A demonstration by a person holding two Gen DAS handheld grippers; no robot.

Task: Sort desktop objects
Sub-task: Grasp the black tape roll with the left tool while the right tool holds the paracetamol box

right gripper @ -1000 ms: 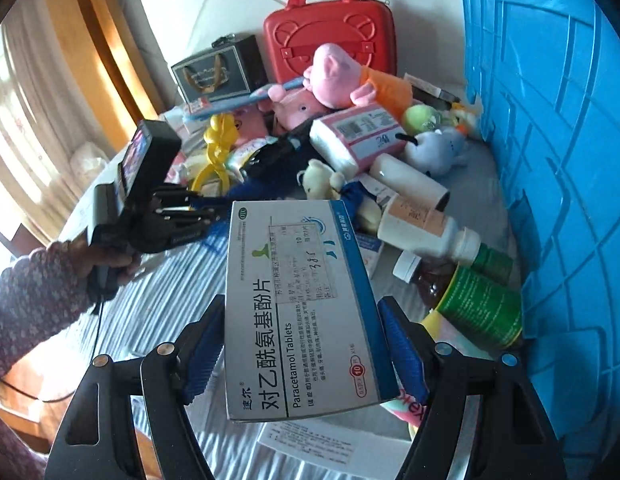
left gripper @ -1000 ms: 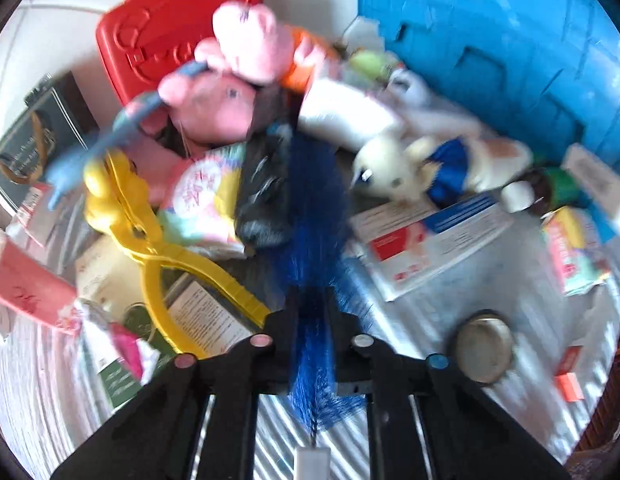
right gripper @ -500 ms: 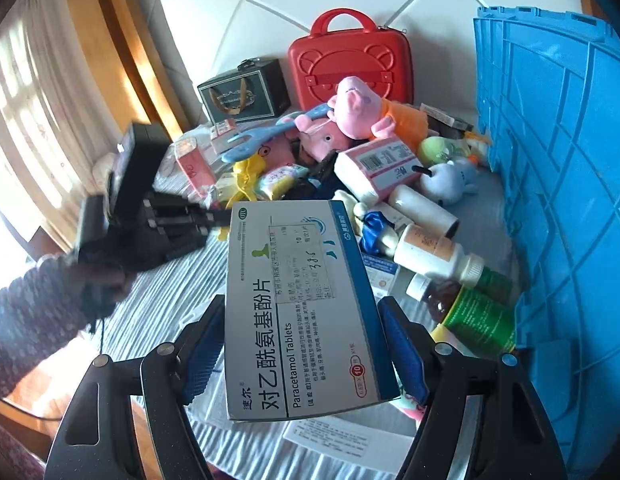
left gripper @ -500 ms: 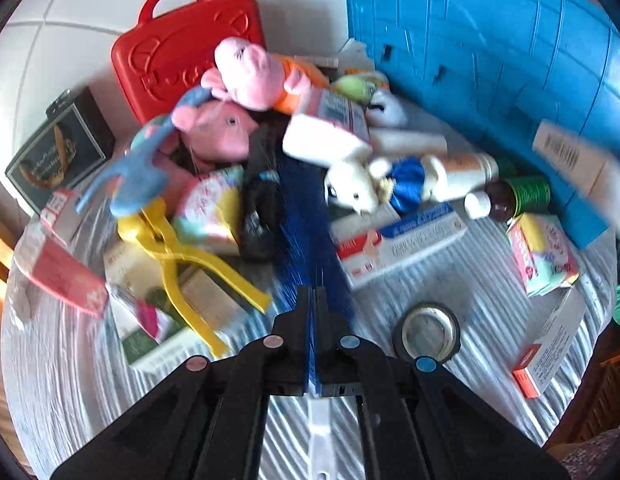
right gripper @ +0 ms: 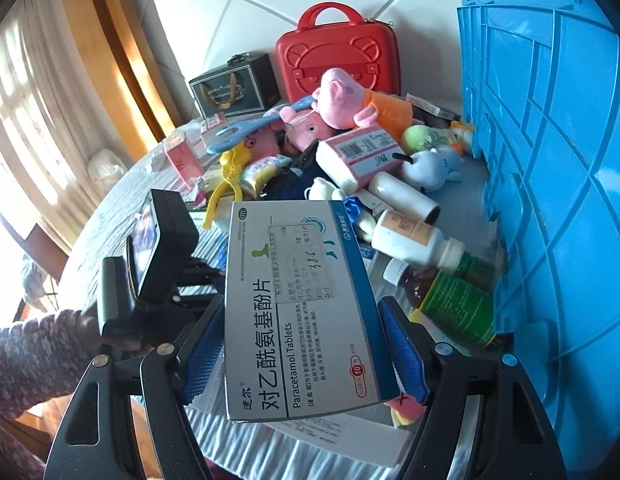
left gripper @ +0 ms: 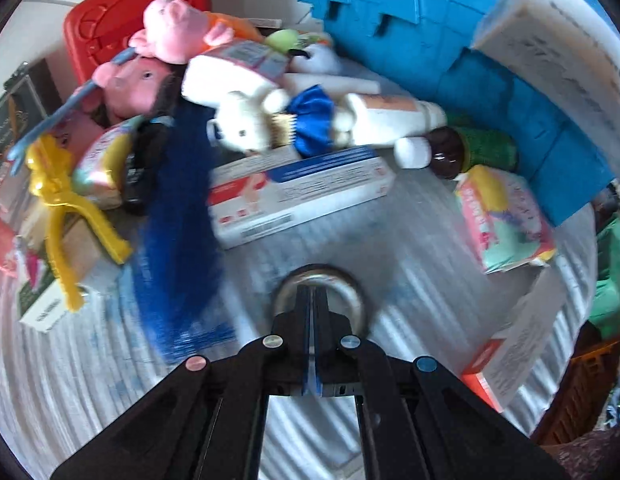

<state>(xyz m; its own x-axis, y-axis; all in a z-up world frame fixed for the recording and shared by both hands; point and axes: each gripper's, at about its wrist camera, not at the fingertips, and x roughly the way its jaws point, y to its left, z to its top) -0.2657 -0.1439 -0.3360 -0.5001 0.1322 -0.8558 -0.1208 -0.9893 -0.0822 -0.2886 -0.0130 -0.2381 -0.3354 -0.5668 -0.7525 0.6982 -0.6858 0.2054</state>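
My right gripper (right gripper: 302,344) is shut on a white and blue paracetamol tablet box (right gripper: 298,304) and holds it above the table, left of the blue crate (right gripper: 549,160). The box also shows at the upper right of the left wrist view (left gripper: 557,40). My left gripper (left gripper: 311,304) is shut and empty, its tips just over a metal tape roll (left gripper: 321,284) that lies on the striped cloth. The left gripper's body (right gripper: 158,248) shows in the right wrist view, low at the left of the held box.
A pile lies behind the tape roll: a red and blue medicine box (left gripper: 294,196), white plush (left gripper: 254,120), pink pig plushes (left gripper: 178,28), yellow tongs (left gripper: 66,208), bottles (left gripper: 389,120), a red case (right gripper: 337,56), a black gift box (right gripper: 234,88), a pastel packet (left gripper: 505,220).
My left gripper has swung right and down toward the tape roll, which now lies right at its shut tips. My right gripper has lifted the tablet box a little, still gripping it.
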